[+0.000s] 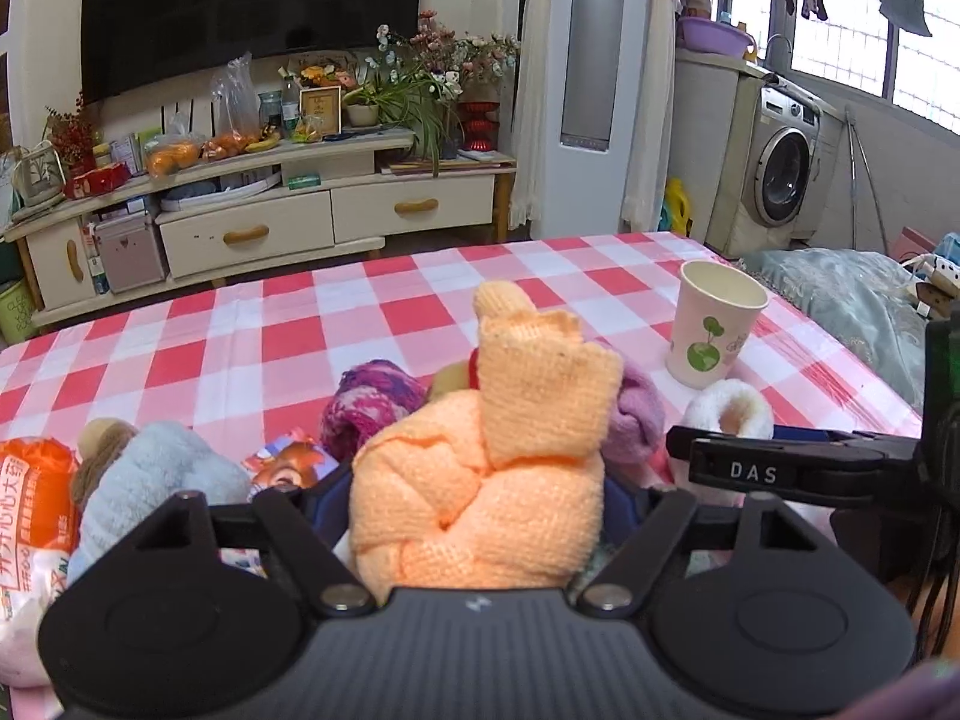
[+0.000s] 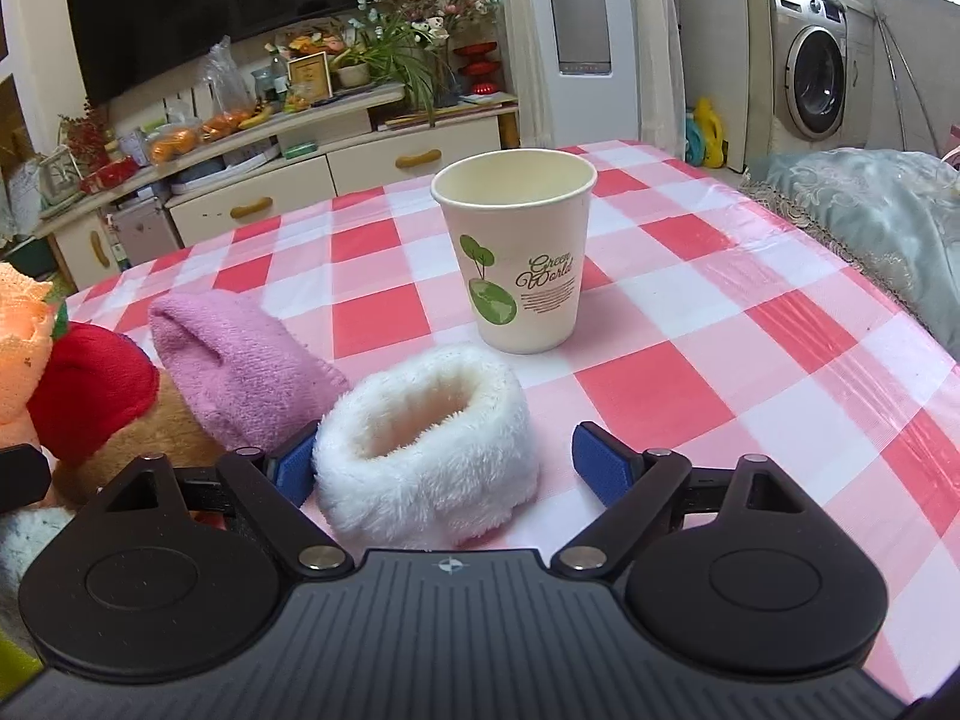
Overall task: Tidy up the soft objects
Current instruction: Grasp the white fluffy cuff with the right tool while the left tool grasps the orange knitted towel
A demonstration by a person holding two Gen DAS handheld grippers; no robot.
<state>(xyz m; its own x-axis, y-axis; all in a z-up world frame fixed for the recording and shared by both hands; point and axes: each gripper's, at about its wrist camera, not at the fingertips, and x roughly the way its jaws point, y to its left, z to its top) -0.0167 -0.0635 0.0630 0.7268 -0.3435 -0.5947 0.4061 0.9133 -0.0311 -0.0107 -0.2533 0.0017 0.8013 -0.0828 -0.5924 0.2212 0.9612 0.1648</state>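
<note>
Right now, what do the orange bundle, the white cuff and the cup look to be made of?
Orange bundle: knitted yarn, matte; rows of stitches show. White cuff: fluffy plush or fleece, long loose pile, smoother peach lining inside. Cup: probably paper, matte cream wall with rolled rim and green print.

home living room: tv (image 1: 240, 6), drawer cabinet (image 1: 270, 228), washing machine (image 1: 780, 162)

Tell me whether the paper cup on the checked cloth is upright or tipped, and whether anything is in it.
Upright: the paper cup stands on its base, mouth up. The visible inner wall is bare; its bottom is hidden.
</note>
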